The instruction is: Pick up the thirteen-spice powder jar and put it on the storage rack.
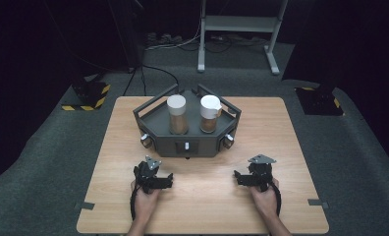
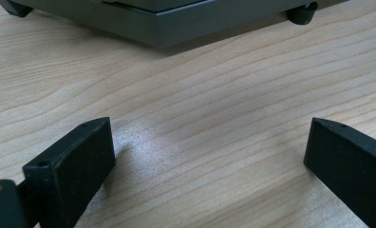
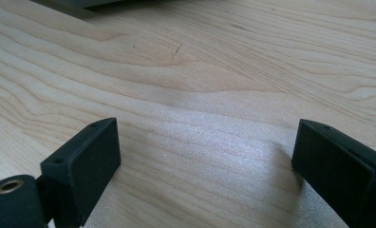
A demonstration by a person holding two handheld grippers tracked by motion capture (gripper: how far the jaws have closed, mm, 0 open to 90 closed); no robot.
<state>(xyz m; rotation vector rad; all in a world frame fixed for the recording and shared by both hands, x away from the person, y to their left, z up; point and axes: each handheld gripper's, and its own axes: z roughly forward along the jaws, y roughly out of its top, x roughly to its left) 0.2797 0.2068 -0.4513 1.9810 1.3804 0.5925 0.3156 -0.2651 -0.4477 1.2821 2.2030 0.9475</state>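
Note:
A dark grey six-sided tray [image 1: 185,146] stands at the middle back of the wooden table [image 1: 207,209]. Two jars with brown contents stand upright in it: one with a round white lid [image 1: 177,114], one with a white spouted lid [image 1: 209,113]. My left gripper [image 1: 154,173] rests on the table in front of the tray's left side. Its jaws are open over bare wood [image 2: 210,142], with the tray's base [image 2: 176,23] ahead. My right gripper [image 1: 254,173] rests in front of the tray's right side, open too, nothing between its jaws [image 3: 207,142].
The tray has raised rails and small knobs [image 1: 146,140] at its front corners. Off the table, on the grey carpet, are a white stand's legs [image 1: 236,24], floor cables, and two black bases with yellow stripes [image 1: 87,96] [image 1: 320,101].

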